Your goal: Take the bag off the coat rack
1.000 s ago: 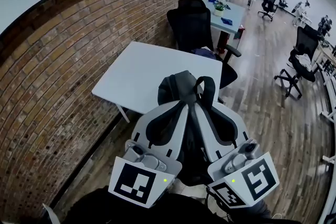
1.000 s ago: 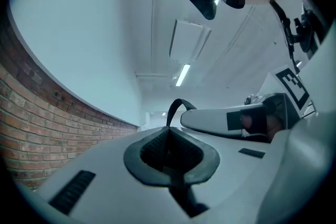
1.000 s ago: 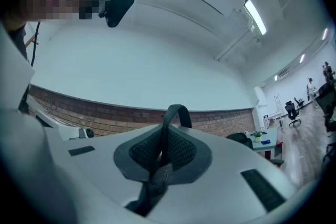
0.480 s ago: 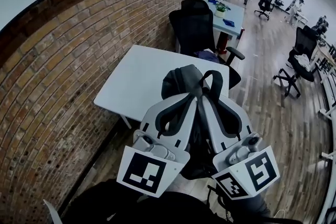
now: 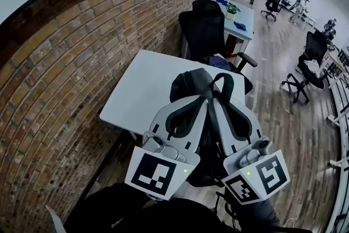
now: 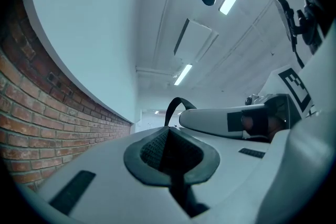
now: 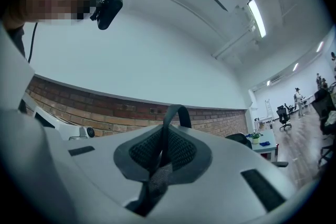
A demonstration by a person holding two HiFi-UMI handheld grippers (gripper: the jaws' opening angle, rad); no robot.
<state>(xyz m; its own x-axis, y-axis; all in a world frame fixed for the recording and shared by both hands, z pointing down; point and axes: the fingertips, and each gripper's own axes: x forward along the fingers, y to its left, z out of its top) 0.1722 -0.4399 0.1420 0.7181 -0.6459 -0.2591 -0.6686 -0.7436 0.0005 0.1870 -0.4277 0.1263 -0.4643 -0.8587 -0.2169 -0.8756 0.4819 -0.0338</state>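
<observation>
In the head view both grippers are held up side by side over a white table (image 5: 144,87). A dark grey bag (image 5: 188,83) hangs at their tips, and its black strap loop (image 5: 224,84) arches over the right one. My left gripper (image 5: 203,100) is shut, and a dark strap runs down its seam (image 6: 169,136). A strap loop (image 6: 176,105) rises past its tip. My right gripper (image 5: 217,101) is shut on a mesh strap (image 7: 157,176) that loops up beyond the jaws (image 7: 176,113). No coat rack is in view.
A brick wall (image 5: 71,63) runs along the left. Behind the table stand a black office chair (image 5: 204,30) and a light-blue desk (image 5: 244,16) with a small plant. More chairs (image 5: 305,63) stand on the wooden floor (image 5: 283,117) to the right.
Both grippers and the bag have drifted slightly right and up in the head view, further over the table. Both grips look the same.
</observation>
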